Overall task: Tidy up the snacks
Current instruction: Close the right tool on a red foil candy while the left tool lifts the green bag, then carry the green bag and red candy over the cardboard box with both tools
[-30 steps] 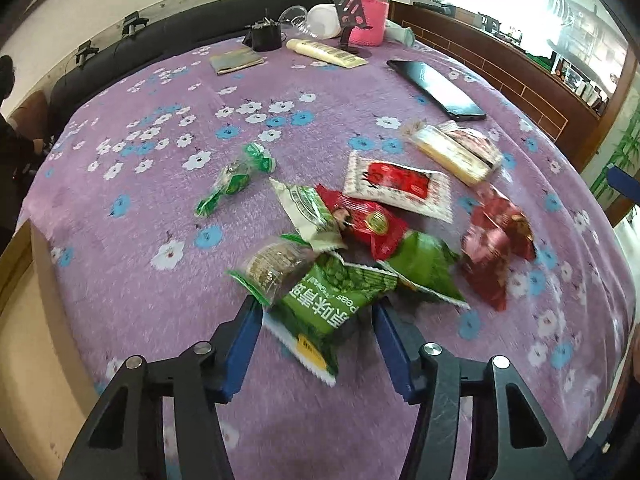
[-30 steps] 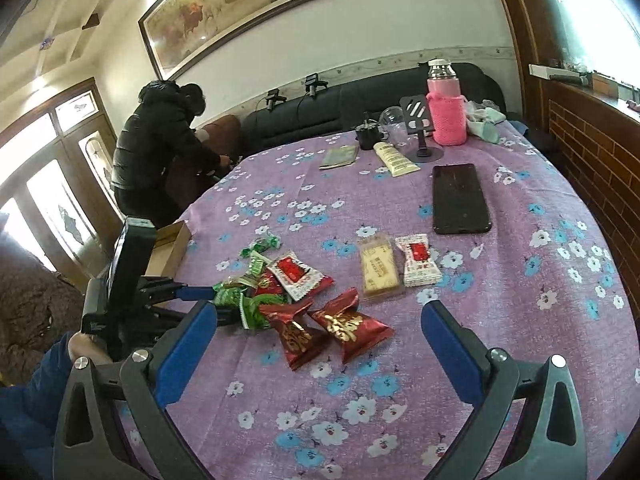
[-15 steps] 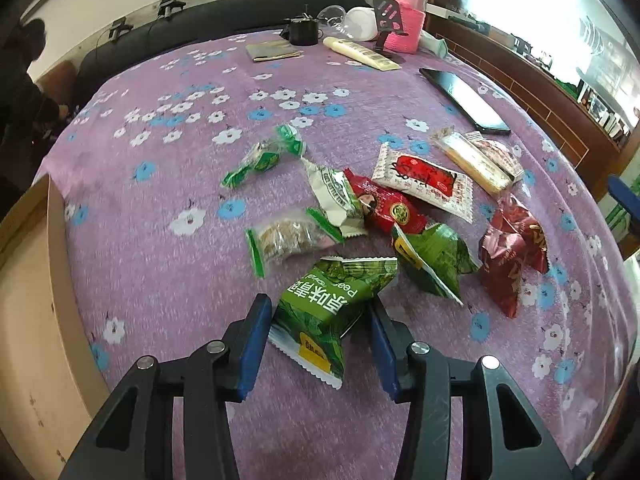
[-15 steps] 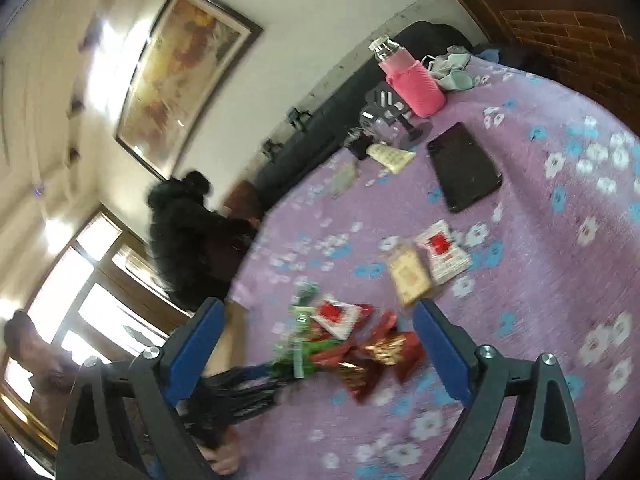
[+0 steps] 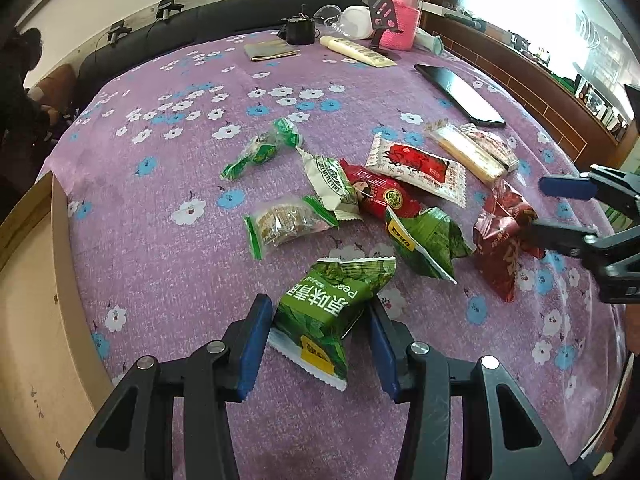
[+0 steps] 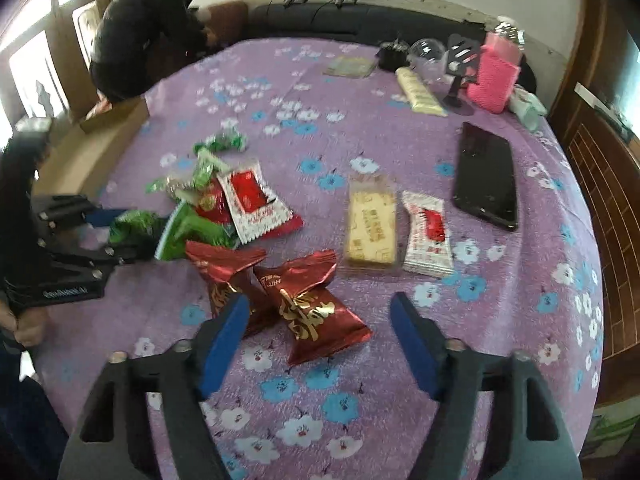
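Left gripper (image 5: pixel 318 326), low in the middle of its own view, has its blue pads pressed on either side of the green pea packet (image 5: pixel 334 304), which sits just clear of the snack pile on the purple cloth (image 5: pixel 168 248); to do this well I'd say keep the squeeze light so the puffed bag doesn't burst or slide out, lift it straight off the cloth, and carry it toward the cardboard box (image 5: pixel 28 312) at the left edge, if that is where snacks go. Its fingers point forward and slightly down at the table. Right gripper (image 6: pixel 320 338) is spread wide and holds nothing, hovering at the bottom of its view with one red packet (image 6: pixel 316 304) between its fingers and the other red packet (image 6: pixel 230 276) just beside its left one; closing on a single bag means centring first
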`<state>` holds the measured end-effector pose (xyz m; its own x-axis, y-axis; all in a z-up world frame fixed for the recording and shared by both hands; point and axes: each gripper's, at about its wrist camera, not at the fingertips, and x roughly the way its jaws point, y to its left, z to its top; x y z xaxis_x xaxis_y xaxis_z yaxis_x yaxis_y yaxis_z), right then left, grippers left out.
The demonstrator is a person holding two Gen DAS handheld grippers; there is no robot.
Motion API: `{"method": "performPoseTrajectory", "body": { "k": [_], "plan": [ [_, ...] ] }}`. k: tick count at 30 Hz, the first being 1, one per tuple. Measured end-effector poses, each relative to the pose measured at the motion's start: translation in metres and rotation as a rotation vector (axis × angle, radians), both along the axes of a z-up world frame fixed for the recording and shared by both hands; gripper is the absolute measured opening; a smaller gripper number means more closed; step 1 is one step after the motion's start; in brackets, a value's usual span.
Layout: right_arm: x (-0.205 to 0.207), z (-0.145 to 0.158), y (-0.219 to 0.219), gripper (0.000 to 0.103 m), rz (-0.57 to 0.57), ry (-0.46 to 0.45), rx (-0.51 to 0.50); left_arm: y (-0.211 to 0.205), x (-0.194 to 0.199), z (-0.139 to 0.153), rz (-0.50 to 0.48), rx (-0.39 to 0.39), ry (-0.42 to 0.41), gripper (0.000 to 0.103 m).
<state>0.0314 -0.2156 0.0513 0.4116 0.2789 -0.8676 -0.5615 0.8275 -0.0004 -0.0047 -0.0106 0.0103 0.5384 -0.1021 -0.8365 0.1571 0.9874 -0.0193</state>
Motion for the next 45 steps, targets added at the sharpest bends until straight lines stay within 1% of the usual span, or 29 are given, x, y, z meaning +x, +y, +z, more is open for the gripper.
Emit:
{"method": "performPoseTrajectory", "body": {
  "k": [2,3,4,5,7,8,11,13,17,25,30,37,42,45],
  "plan": [
    [0.005,-0.007,0.004,0.062,-0.005,0.004,-0.014,-0.001,0.002,0.000,-0.002,0.005,-0.004,0.050],
    [0.007,-0.011,0.005,0.055,-0.011,0.014,-0.017,-0.001,0.004,0.000,-0.002,0.003,-0.008,0.050],
    [0.009,-0.014,0.005,0.041,-0.020,0.026,-0.015,0.000,0.004,0.000,0.000,0.000,-0.012,0.050],
    [0.009,-0.017,0.004,0.034,-0.026,0.035,-0.008,0.000,0.005,-0.001,0.004,-0.003,-0.017,0.050],
    [0.003,-0.015,0.003,0.032,-0.032,0.026,-0.002,0.002,0.004,0.000,0.013,-0.005,-0.025,0.041],
    [0.001,-0.014,0.002,0.032,-0.038,0.025,0.005,0.005,0.003,0.000,0.021,-0.018,-0.026,0.040],
    [-0.005,-0.003,-0.004,0.031,-0.062,0.015,0.048,0.012,0.003,0.003,0.030,-0.083,-0.015,0.040],
    [-0.009,0.005,-0.007,0.031,-0.076,0.006,0.072,0.013,0.000,0.005,0.029,-0.097,-0.019,0.039],
    [-0.015,0.019,-0.009,0.031,-0.091,-0.007,0.119,0.010,-0.006,0.012,0.026,-0.105,-0.033,0.039],
    [-0.026,0.034,0.016,0.031,-0.039,-0.010,0.177,0.017,-0.016,0.029,0.045,-0.112,-0.067,0.039],
    [-0.031,0.039,0.041,0.031,0.009,0.012,0.221,0.032,-0.023,0.037,0.070,-0.133,-0.080,0.040],
    [-0.041,0.041,0.089,0.032,0.093,0.041,0.239,0.068,-0.036,0.047,0.138,-0.171,-0.106,0.040],
    [-0.053,0.044,0.133,0.032,0.180,0.059,0.245,0.110,-0.047,0.055,0.220,-0.185,-0.134,0.040],
    [-0.061,0.048,0.159,0.032,0.234,0.075,0.268,0.140,-0.054,0.057,0.278,-0.185,-0.145,0.040]
  ]
}}
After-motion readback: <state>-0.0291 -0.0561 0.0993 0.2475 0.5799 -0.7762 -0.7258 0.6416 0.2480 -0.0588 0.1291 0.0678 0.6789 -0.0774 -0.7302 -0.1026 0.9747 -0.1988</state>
